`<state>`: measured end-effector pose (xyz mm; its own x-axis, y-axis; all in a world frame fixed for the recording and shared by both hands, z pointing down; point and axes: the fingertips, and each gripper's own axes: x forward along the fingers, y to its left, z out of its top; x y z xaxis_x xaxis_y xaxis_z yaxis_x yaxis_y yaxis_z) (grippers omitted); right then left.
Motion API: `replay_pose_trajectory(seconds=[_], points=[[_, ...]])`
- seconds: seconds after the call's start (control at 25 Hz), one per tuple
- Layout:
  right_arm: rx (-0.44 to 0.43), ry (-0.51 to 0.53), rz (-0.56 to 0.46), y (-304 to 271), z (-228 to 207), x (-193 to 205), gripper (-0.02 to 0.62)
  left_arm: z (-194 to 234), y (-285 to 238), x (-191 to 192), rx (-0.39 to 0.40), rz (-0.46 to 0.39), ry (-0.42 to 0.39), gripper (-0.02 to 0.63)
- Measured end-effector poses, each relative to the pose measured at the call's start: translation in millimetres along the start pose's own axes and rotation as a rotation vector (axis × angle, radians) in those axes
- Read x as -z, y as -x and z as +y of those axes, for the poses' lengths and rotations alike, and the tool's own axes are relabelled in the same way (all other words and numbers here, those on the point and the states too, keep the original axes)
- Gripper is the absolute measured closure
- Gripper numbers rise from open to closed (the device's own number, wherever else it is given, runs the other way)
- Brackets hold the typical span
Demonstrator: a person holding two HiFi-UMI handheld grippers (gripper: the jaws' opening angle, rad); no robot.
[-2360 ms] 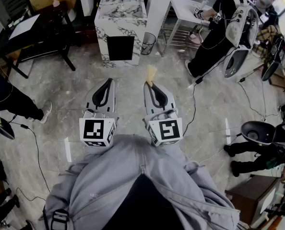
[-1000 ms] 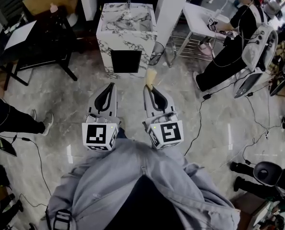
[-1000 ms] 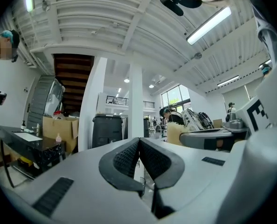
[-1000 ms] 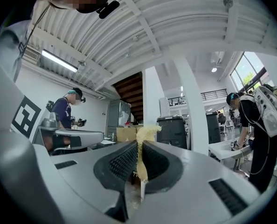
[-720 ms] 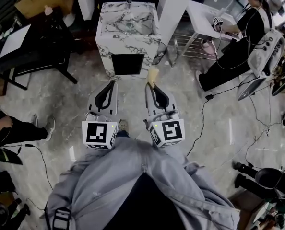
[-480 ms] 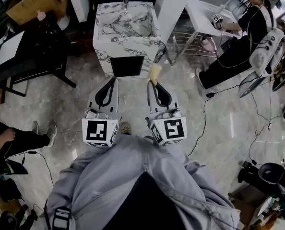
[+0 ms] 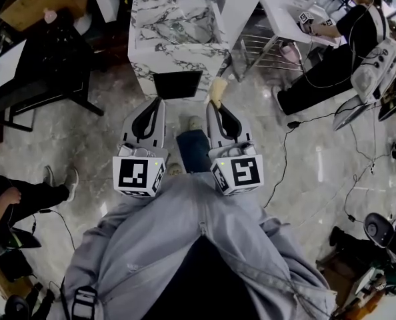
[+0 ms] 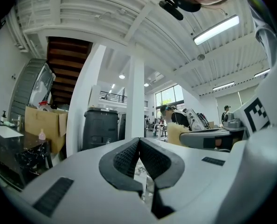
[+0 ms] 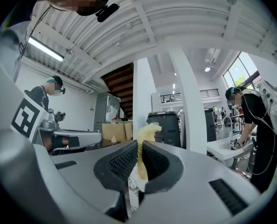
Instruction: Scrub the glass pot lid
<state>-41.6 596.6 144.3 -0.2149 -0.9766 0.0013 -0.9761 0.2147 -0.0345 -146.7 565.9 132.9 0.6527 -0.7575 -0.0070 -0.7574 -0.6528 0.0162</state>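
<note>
In the head view my left gripper (image 7: 159, 101) is shut and empty, level over the floor. Beside it my right gripper (image 7: 214, 105) is shut on a yellow sponge (image 7: 217, 89) that sticks out past its tips. The left gripper view shows the left gripper (image 8: 139, 142) with its pads together and nothing between them. In the right gripper view the sponge (image 9: 147, 130) stands pinched in the right gripper (image 9: 139, 144). Just ahead of both is a marble sink stand (image 7: 178, 55). Something lies in its basin (image 7: 176, 25), too small to name.
A black table (image 7: 35, 69) stands to the left, a white pillar (image 7: 241, 2) and a wire rack (image 7: 259, 49) to the right. A person (image 7: 331, 52) works at a white sink on the far right. Cables (image 7: 278, 169) cross the floor. Another person's leg (image 7: 15, 195) lies left.
The marble sink stand has come closer to both grippers. My leg has stepped forward between them. Both grippers keep the same pose and the sponge stays in the right one.
</note>
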Motion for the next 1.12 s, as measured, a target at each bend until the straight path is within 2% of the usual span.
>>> replay_pose_trajectory(seconds=[0.24, 0.44, 0.6, 0.8, 1.12], points=[[-0.029, 0.019, -0.040, -34.5, -1.8, -6.1, 0.551, 24.3, -15.7, -1.1, -0.017, -0.024, -0.009, 0.591], [-0.056, 0.024, -0.049, -77.8, -20.0, -4.9, 0.551, 45.5, -55.0, 5.6, -0.030, -0.025, -0.009, 0.591], [-0.073, 0.006, -0.017, -129.8, -50.4, 5.2, 0.551, 68.6, -111.1, 14.1, -0.045, 0.003, 0.003, 0.591], [-0.090, 0.000, 0.013, -214.1, -114.5, 13.2, 0.551, 96.2, -208.8, 25.3, -0.062, 0.047, 0.013, 0.591], [-0.185, -0.023, 0.052, -329.8, -185.0, 17.8, 0.551, 141.0, -319.5, 32.6, -0.138, 0.114, 0.032, 0.591]])
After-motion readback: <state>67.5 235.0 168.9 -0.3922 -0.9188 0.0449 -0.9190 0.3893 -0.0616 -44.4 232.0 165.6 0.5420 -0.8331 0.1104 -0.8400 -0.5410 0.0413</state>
